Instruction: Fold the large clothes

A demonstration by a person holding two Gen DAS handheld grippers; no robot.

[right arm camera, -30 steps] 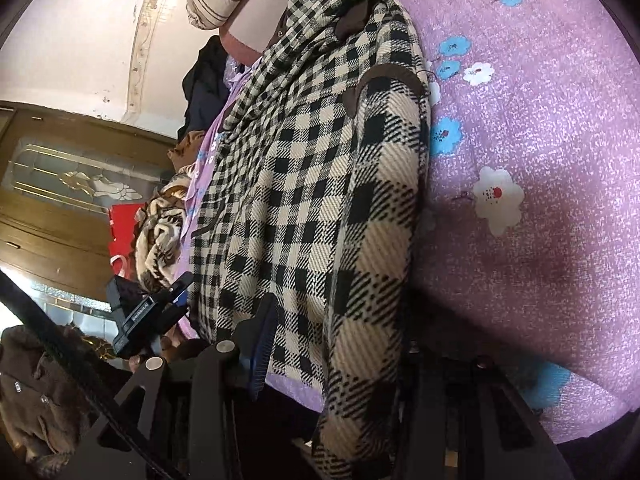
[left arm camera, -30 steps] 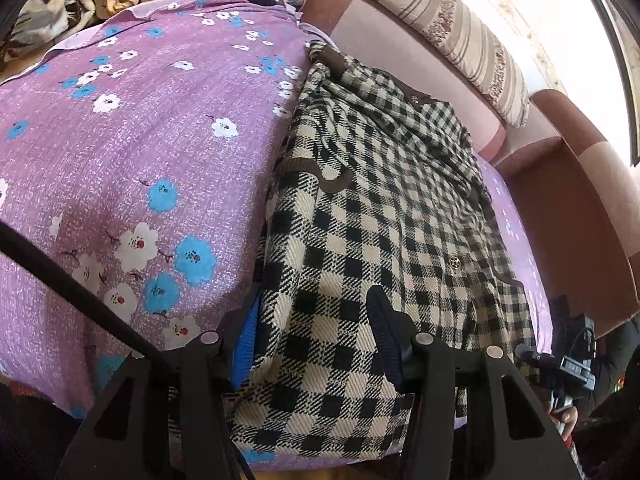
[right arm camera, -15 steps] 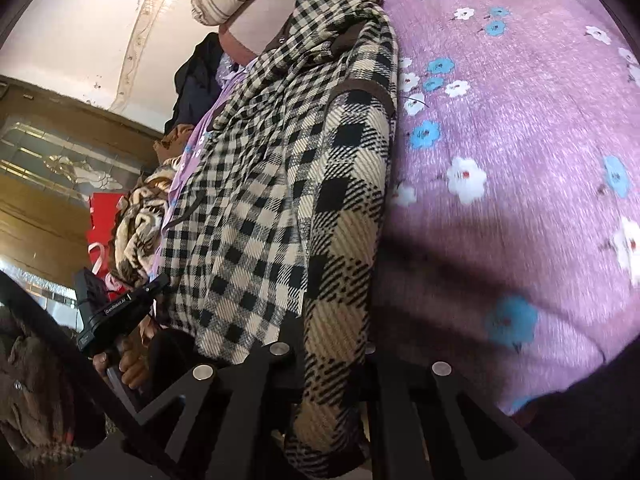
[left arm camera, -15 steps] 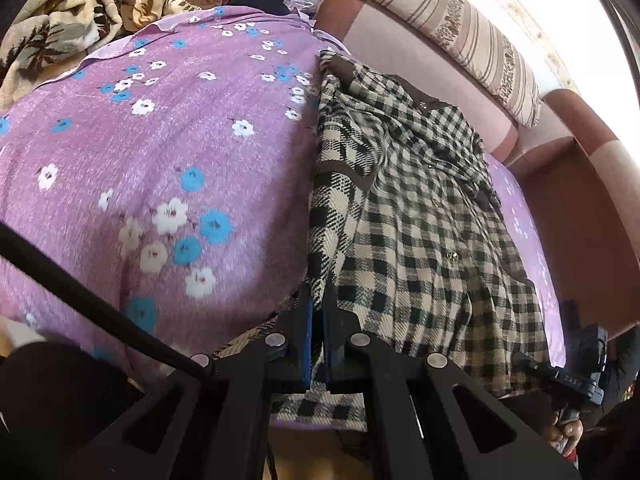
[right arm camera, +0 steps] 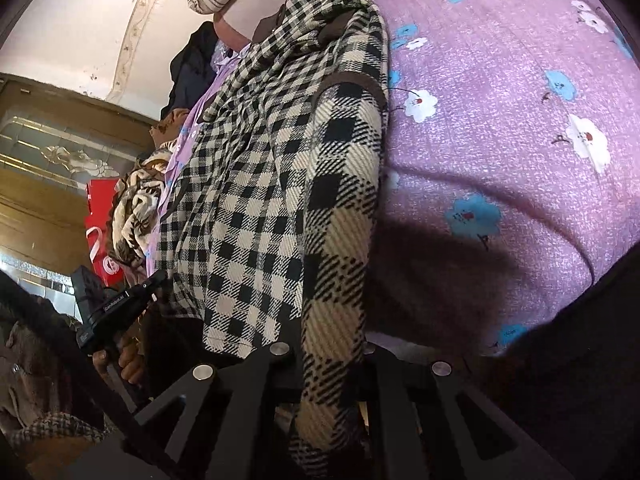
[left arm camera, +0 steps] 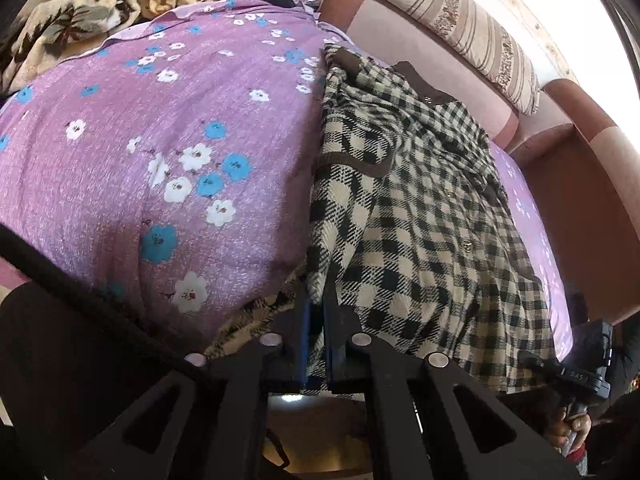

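A black-and-cream checked jacket point(left arm camera: 424, 216) lies lengthwise on a bed covered by a purple flowered sheet point(left arm camera: 160, 152), its brown collar toward the pink headboard point(left arm camera: 420, 64) at about 12 o'clock in the left wrist view and its hem hanging over the near edge of the bed. The left gripper point(left arm camera: 316, 344) is closed tight on the jacket's near hem at 6 o'clock, with a strip of checked cloth pinched between its blue-lined fingers point(left arm camera: 305, 340). In that view the other gripper's black handle and the hand holding it show at 4 o'clock, at the jacket's other near corner. The right gripper point(right arm camera: 332, 368) is likewise clamped on the jacket point(right arm camera: 280, 184): a thick fold of large-checked cloth, a sleeve or side edge trimmed with a brown band, runs down between its two fingers at 6 o'clock and hangs below them. From the right wrist view the sheet point(right arm camera: 520, 120) fills the 1 to 4 o'clock side. A striped bolster point(left arm camera: 460, 28) rests along the headboard, and a crumpled brown patterned blanket point(left arm camera: 72, 12) sits at 10 o'clock in the left view.
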